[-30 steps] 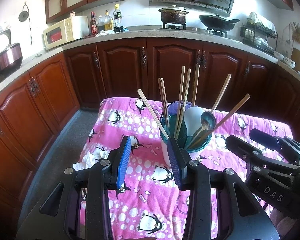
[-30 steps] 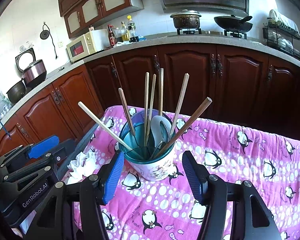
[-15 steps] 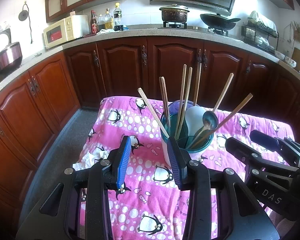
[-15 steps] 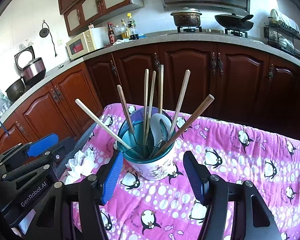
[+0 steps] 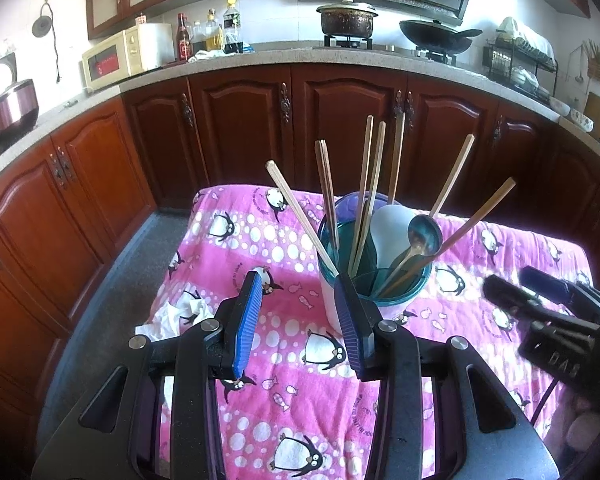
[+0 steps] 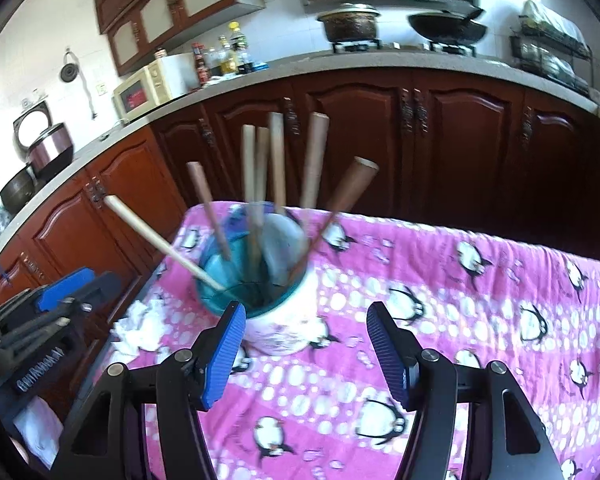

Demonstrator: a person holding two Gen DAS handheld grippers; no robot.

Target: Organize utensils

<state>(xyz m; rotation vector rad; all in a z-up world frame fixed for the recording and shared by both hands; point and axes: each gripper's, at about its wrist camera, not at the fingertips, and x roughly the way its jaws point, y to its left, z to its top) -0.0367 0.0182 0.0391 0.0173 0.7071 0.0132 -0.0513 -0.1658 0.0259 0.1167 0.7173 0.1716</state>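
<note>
Utensil holder [image 5: 374, 280] mid-table on the penguin cloth [image 5: 260, 240], stuffed with chopsticks [image 5: 364, 196], a metal spoon [image 5: 422, 236] and a white spoon [image 5: 392, 228]. Left gripper [image 5: 296, 312] spread wide, empty, just beside the holder's near left. Right gripper [image 6: 302, 344] also spread, empty, facing the holder (view blurred). Crumpled tissue [image 5: 180, 314] at the cloth's left edge. Looks like wrap-up or pre-pick. Next likely needs a pinch high on one splayed chopstick, without tipping the holder.
</note>
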